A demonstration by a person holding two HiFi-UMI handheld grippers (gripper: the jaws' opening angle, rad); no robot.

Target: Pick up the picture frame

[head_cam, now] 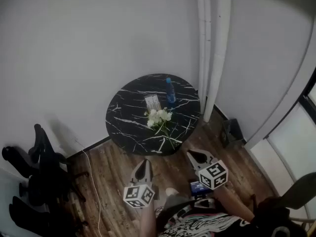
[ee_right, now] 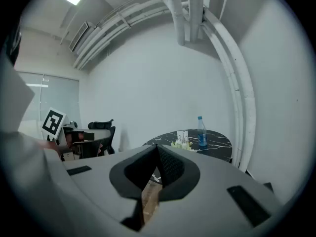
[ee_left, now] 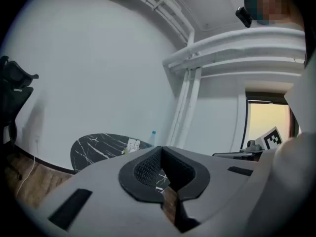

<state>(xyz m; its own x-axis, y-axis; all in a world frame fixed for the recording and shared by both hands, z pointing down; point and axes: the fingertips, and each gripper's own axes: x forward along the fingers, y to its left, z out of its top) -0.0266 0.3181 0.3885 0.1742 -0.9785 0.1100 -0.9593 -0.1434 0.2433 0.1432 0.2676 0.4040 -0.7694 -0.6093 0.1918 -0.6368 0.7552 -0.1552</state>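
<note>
A small white picture frame point(head_cam: 152, 102) stands upright near the middle of a round black marble table point(head_cam: 126, 117), seen from the head view. It also shows small in the left gripper view as the picture frame point(ee_left: 133, 144) and in the right gripper view as the picture frame point(ee_right: 182, 136). My left gripper point(head_cam: 143, 165) and right gripper point(head_cam: 193, 154) hang over the wood floor, short of the table's near edge. Both are shut with nothing between the jaws: the left gripper point(ee_left: 161, 149) and right gripper point(ee_right: 157, 147) tips meet.
White flowers point(head_cam: 159, 117) lie just in front of the frame. A blue bottle point(head_cam: 170, 92) stands to its right. Black office chairs point(head_cam: 42, 174) sit at the left, white pipes point(head_cam: 213, 48) run down the wall right of the table, and a cable point(head_cam: 94, 181) trails on the floor.
</note>
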